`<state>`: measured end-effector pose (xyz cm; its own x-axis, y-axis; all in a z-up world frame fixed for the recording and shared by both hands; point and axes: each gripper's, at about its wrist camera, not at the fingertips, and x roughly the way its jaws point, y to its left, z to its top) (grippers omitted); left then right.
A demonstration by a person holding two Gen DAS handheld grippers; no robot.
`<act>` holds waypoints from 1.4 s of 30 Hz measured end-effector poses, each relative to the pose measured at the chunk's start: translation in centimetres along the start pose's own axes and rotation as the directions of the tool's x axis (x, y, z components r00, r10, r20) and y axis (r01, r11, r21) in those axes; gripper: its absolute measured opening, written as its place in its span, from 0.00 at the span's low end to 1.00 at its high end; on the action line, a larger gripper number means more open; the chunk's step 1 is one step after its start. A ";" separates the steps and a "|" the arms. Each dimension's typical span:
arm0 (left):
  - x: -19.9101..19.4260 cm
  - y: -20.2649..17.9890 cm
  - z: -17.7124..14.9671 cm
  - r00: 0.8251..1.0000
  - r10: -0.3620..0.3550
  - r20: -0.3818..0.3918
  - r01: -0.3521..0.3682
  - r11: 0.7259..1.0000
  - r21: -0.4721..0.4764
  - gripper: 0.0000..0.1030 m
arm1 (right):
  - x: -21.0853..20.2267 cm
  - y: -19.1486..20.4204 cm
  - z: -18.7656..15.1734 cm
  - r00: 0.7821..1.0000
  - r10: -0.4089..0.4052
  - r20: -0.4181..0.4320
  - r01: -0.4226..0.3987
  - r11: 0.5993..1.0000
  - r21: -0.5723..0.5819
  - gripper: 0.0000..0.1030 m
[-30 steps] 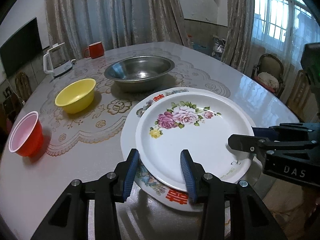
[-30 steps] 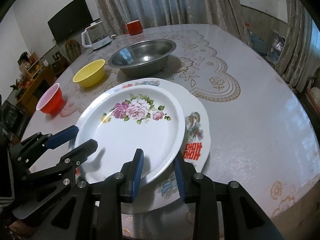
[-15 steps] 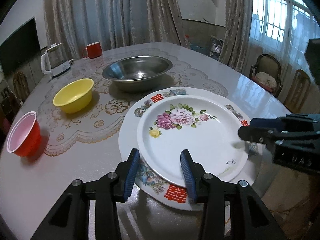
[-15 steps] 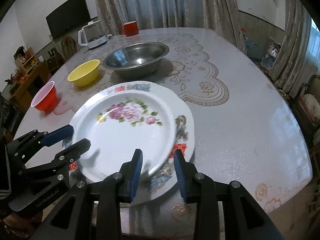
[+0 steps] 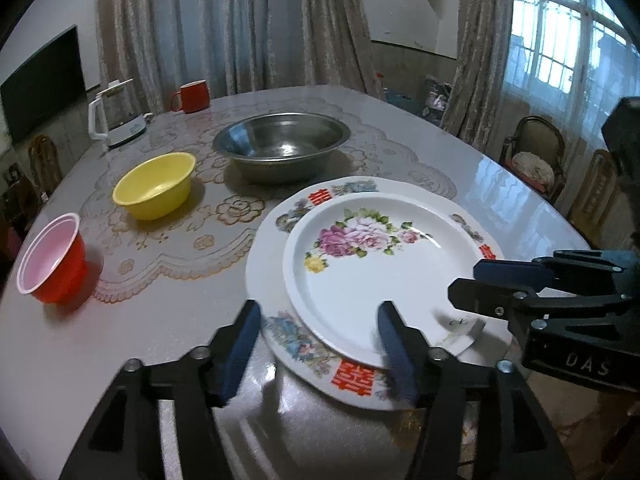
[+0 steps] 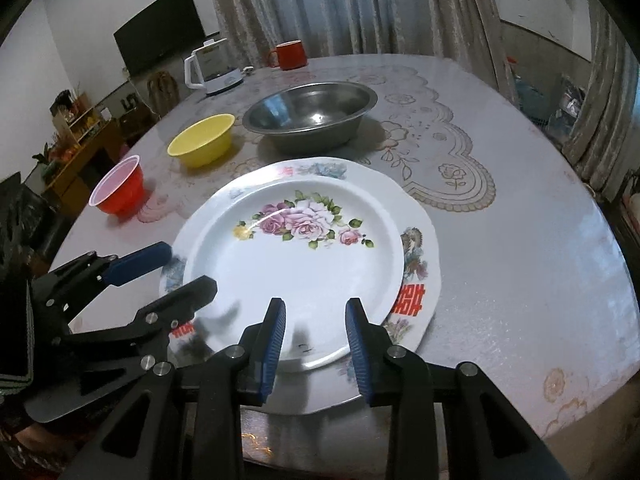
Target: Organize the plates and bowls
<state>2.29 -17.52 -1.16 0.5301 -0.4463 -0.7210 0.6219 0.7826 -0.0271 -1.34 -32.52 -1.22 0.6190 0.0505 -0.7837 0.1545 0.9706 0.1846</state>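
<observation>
A white plate with pink roses (image 5: 360,280) (image 6: 296,272) lies flat on a larger white plate with red characters (image 5: 260,264) (image 6: 416,240). My left gripper (image 5: 319,312) straddles the rose plate's near rim, jaws opening, pads clear of it. It shows at the plate's left side in the right wrist view (image 6: 190,266). My right gripper (image 6: 314,308) hovers narrowly open over the opposite rim, nothing pinched, also seen in the left wrist view (image 5: 467,279). Beyond stand a steel bowl (image 5: 280,144) (image 6: 312,112) and a yellow bowl (image 5: 154,184) (image 6: 202,146).
A red plastic cup (image 5: 52,260) (image 6: 118,190) stands left of the plates. A white kettle (image 5: 116,120) and a red mug (image 5: 194,97) sit at the table's far side. Chairs (image 5: 532,160) stand off the table's right edge.
The rose plate has shifted from an off-centre position to sit square on the larger plate. My left jaws have spread wider. The right gripper has kept its narrow gap.
</observation>
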 end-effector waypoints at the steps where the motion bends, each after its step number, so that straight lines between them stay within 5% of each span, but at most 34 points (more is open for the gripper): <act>1: 0.0 0.2 -0.1 1.000 0.001 -0.002 -0.001 1.000 -0.007 0.62 | 0.0 0.1 0.0 1.000 0.000 0.001 0.000 1.000 -0.001 0.30; 21: -1.6 3.9 -0.3 1.000 0.022 -0.010 -0.023 0.993 -0.115 0.79 | -0.2 1.0 0.6 1.000 0.005 -0.026 -0.004 0.999 0.038 0.30; 32: 0.2 8.4 2.4 0.999 0.035 -0.030 -0.040 0.976 -0.214 0.87 | 0.7 -0.3 5.7 1.000 -0.006 0.025 0.004 0.997 0.073 0.39; 42: 4.6 10.8 7.7 0.998 0.048 -0.051 -0.059 0.970 -0.238 0.89 | 4.9 -5.7 12.7 0.999 -0.024 0.038 0.019 0.991 0.129 0.50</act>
<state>15.84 -14.47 0.54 0.5294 -0.3856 -0.7556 0.4349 0.8881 -0.1486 10.59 -40.81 1.38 0.6440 0.0186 -0.7648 0.2642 0.9328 0.2451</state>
